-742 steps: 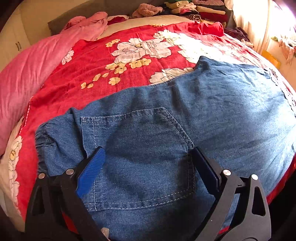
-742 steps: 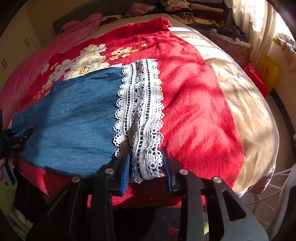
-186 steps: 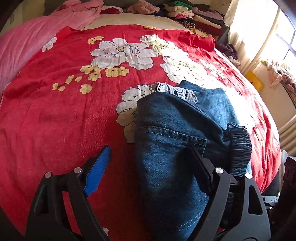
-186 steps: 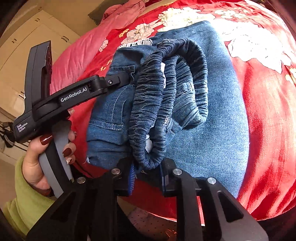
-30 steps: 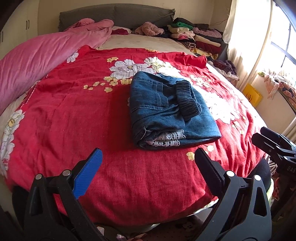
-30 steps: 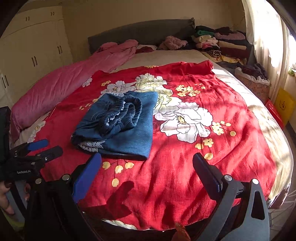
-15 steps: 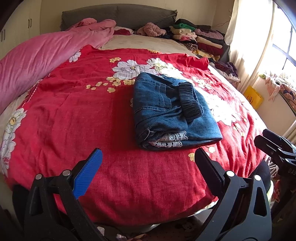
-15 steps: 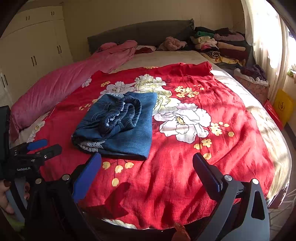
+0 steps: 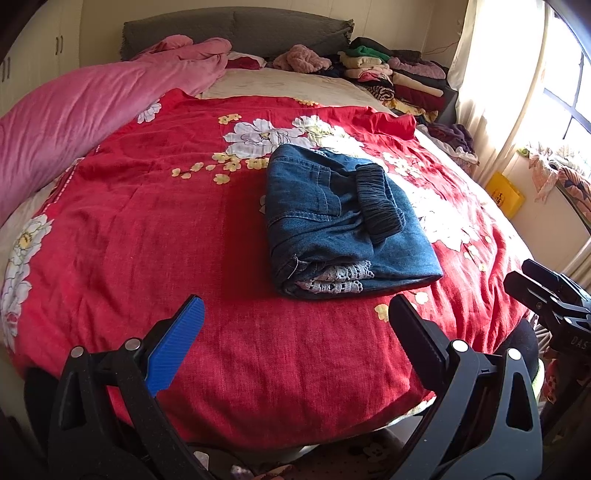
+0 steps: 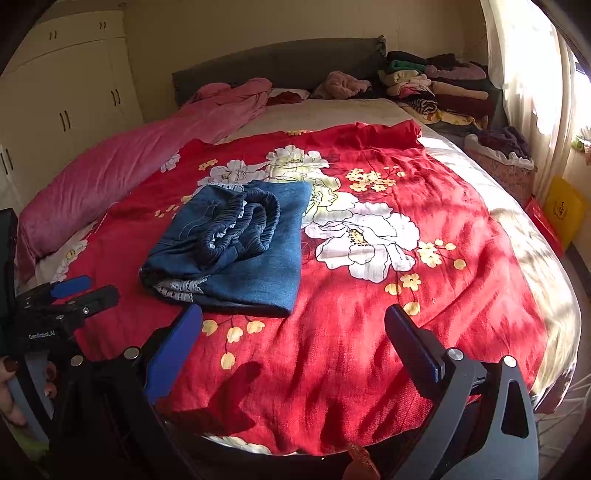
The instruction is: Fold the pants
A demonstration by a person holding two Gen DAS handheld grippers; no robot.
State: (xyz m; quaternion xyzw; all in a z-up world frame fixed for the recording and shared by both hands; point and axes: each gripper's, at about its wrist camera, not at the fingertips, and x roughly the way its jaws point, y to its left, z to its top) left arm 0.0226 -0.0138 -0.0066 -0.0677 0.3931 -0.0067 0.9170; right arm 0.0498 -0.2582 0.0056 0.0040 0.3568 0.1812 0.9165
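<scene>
The blue denim pants (image 9: 343,221) lie folded in a compact bundle on the red floral bedspread (image 9: 140,236), white lace trim showing at the near edge and the gathered waistband on top. In the right wrist view the same pants (image 10: 236,247) rest left of centre. My left gripper (image 9: 295,317) is open, held back over the bed's front edge, short of the bundle. My right gripper (image 10: 293,323) is open too, with nothing between its fingers, near the front edge. The left gripper (image 10: 70,291) also shows at the far left of the right wrist view, held by a hand (image 10: 11,384).
A pink duvet (image 9: 74,107) lies along the bed's left side. Stacked folded clothes (image 9: 399,77) sit at the far right by the grey headboard (image 9: 236,26). A curtained window (image 9: 517,74) and a yellow box (image 9: 504,194) are to the right; white wardrobes (image 10: 74,85) stand at the left.
Both grippers have stayed open and drawn back slightly from the bed over the last second. The pants, spread flat much earlier, now lie folded and released.
</scene>
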